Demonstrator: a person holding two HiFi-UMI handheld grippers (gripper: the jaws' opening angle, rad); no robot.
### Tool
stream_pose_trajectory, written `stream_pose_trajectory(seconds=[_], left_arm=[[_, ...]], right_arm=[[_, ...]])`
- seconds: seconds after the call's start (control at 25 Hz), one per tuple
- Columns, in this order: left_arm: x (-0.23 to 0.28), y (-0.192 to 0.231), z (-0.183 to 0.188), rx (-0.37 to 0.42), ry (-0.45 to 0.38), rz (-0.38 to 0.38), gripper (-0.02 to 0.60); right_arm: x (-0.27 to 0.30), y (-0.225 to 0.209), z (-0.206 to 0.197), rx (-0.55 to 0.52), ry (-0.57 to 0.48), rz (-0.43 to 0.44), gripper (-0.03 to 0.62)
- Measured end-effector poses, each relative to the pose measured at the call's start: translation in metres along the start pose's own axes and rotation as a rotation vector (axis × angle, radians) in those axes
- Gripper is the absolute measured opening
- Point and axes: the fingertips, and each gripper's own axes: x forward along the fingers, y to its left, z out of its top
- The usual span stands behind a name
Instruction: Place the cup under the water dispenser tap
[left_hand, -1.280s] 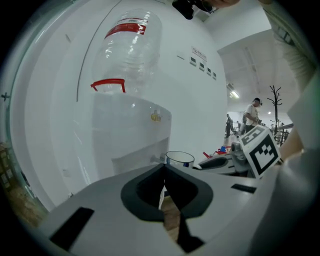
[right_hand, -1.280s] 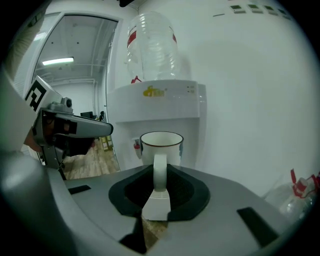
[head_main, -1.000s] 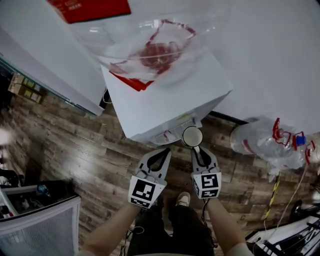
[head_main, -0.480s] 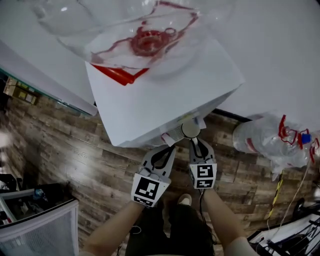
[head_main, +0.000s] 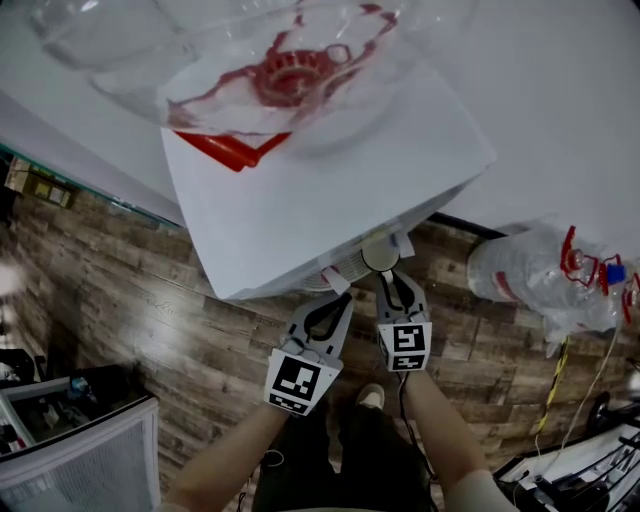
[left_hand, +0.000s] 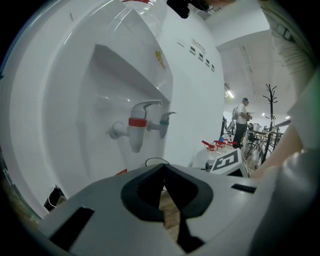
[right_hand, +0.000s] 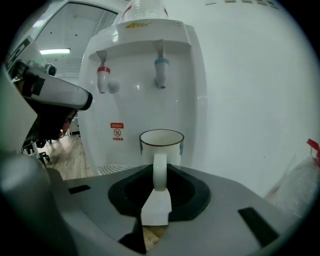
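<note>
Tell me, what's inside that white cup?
The cup looks empty: from above, the head view shows a plain pale inside; the right gripper view shows bare white inner wall below the rim. Its bottom is hidden there by the near wall.

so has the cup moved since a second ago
Yes. The cup has moved in toward the water dispenser: it stood clear of the white front edge, now it tucks against it.
</note>
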Motion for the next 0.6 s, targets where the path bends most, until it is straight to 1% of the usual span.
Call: stream_pose_trajectory(seconds=[0.08, 0.16, 0.24, 0.44, 0.6], left_arm=[[0.0, 0.0, 0.0, -0.003, 0.003, 0.003, 0.006], [-0.002, 0.001, 0.001, -0.013, 0.008, 0.011, 0.006], [-0.005, 0.002, 0.0, -0.025, 0.017, 0.017, 0.006], [-0.01, 0.0, 0.0, -0.025, 0.033, 0.009, 0.006], [-0.021, 0.002, 0.003, -0.029, 0.028, 0.02, 0.006]], right_arm=[[0.001, 0.001, 0.0, 0.002, 0.003, 0.013, 0.079], [0.001, 0.005, 0.0, 0.009, 0.01, 0.027, 0.135], [0.001, 0.007, 0.0, 0.018, 0.023, 0.026, 0.143], [0.0, 0.011, 0.0, 0.042, 0.051, 0.026, 0.197], [-0.005, 0.012, 0.002, 0.041, 0.05, 0.024, 0.202]])
